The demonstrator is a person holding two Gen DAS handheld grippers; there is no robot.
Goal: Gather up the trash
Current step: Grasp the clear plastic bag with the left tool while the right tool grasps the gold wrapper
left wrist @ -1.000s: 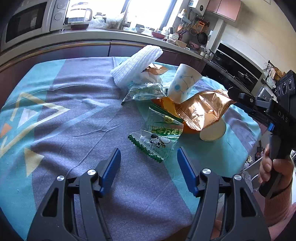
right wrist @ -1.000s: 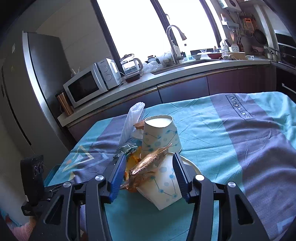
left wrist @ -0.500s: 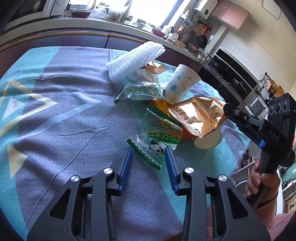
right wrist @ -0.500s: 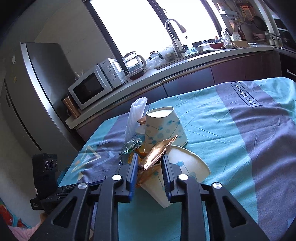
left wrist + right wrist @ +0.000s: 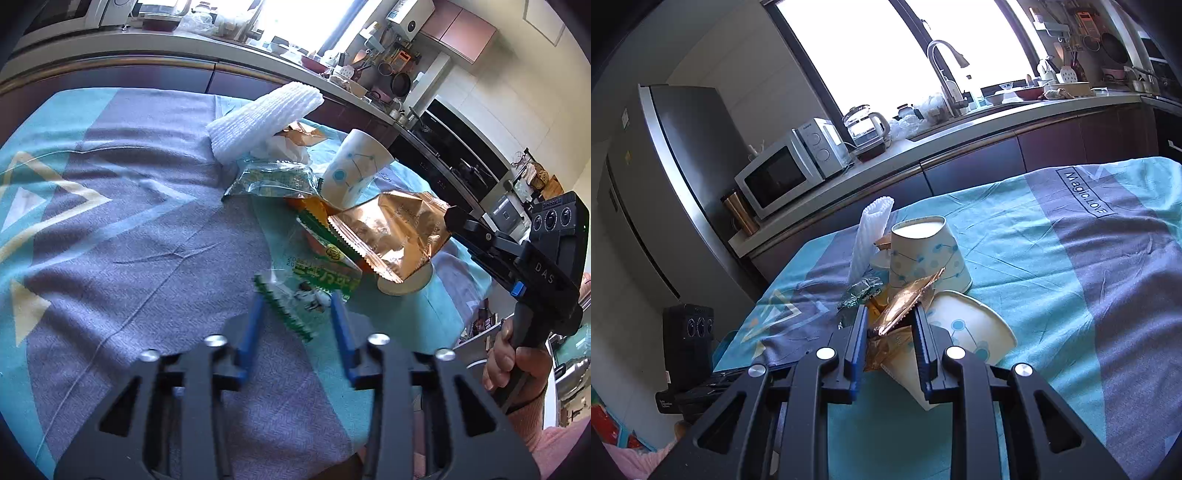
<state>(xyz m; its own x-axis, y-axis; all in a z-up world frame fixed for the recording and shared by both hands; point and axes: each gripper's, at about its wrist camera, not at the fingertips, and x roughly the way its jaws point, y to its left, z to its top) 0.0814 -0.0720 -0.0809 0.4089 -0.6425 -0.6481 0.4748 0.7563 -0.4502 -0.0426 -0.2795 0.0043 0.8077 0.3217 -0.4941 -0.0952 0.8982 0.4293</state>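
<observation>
Cups (image 5: 929, 254): two; wrappers (image 5: 388, 232): four.

You are looking at a table (image 5: 110, 229) draped in a teal and grey cloth (image 5: 1071, 258), with litter heaped on it.

Lying on the cloth you are seeing a white foam sleeve (image 5: 258, 118), an upturned paper cup (image 5: 351, 173), a tipped cup (image 5: 971, 332), a copper foil bag (image 5: 388, 229) and green wrappers (image 5: 273, 181).
</observation>
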